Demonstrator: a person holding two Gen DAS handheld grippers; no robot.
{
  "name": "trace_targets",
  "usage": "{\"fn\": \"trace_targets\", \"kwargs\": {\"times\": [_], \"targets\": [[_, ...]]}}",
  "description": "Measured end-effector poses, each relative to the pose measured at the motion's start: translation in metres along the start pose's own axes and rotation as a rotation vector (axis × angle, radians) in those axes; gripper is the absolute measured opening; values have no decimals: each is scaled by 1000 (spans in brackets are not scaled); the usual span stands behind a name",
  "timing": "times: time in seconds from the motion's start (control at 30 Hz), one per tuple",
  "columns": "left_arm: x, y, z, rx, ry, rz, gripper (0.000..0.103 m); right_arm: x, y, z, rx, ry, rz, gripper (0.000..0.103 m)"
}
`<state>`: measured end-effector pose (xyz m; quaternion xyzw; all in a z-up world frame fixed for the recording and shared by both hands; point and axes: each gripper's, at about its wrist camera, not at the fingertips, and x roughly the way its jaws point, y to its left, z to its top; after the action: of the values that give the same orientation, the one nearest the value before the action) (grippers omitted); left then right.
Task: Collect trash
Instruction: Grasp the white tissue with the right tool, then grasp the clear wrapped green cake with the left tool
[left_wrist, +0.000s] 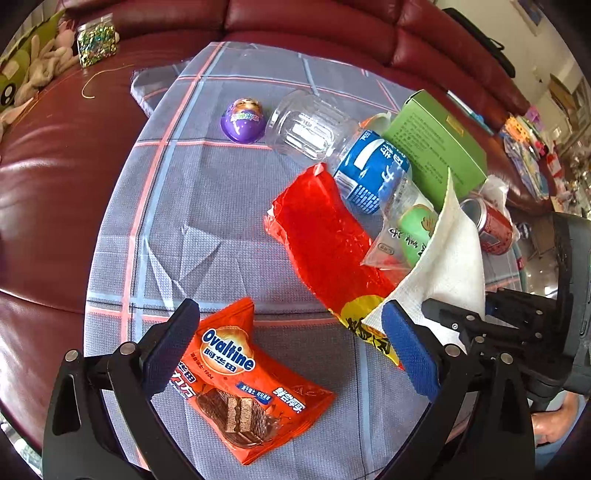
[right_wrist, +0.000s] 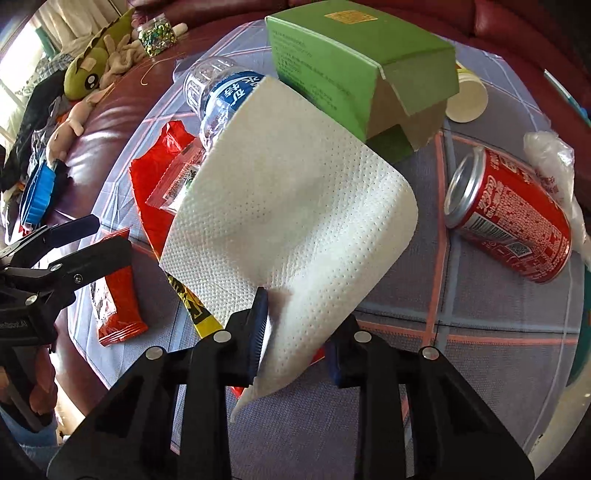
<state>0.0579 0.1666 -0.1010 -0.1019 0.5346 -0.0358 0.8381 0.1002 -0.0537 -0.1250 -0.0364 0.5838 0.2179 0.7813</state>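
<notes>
An orange Ovaltine wafer wrapper (left_wrist: 251, 384) lies on the checked grey cloth (left_wrist: 207, 206), between the wide-apart fingers of my left gripper (left_wrist: 291, 347), which is open and does not touch it. My right gripper (right_wrist: 295, 339) is shut on a white paper towel (right_wrist: 288, 206), which stands up from its blue pads above the pile. Under and behind the towel lie a red plastic bag (left_wrist: 325, 236), a clear bottle with a blue label (left_wrist: 332, 140), a small zip bag (left_wrist: 402, 236), a green carton (right_wrist: 354, 62) and a red drink can (right_wrist: 509, 214) on its side.
A purple egg-shaped capsule (left_wrist: 243, 120) sits at the far side of the cloth. A paper cup (right_wrist: 467, 99) and a crumpled clear bag (right_wrist: 554, 158) lie beyond the can. The cloth covers a dark red leather sofa (left_wrist: 55, 184); a glitter jar (left_wrist: 96, 40) and plush toys (right_wrist: 92, 70) sit far left.
</notes>
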Motion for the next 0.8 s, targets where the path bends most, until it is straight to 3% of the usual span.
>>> {"fn": "trace_targets", "kwargs": {"times": [0.17,0.2,0.23,0.27,0.43,0.57,0.8], "targets": [[-2,-18,1,47,-10,12,99,-19,-17,-9,42,-5,27,26],[-2,-23,1,59,-14,11,99,-22,-20,-11,48,-10,26,22],[-2,-27,2,72,-16,8,99,-26,-23,-13,49,-17,20,5],[-1,-32,2,85,-17,6,99,-28,-25,-15,50,-19,14,3],[11,-50,8,123,2,9,99,-43,-49,-24,97,-34,19,2],[19,-72,13,181,12,-16,99,-59,-73,-33,130,-62,-27,2],[53,-96,22,263,46,39,99,-71,-102,-45,200,-69,-23,2]]}}
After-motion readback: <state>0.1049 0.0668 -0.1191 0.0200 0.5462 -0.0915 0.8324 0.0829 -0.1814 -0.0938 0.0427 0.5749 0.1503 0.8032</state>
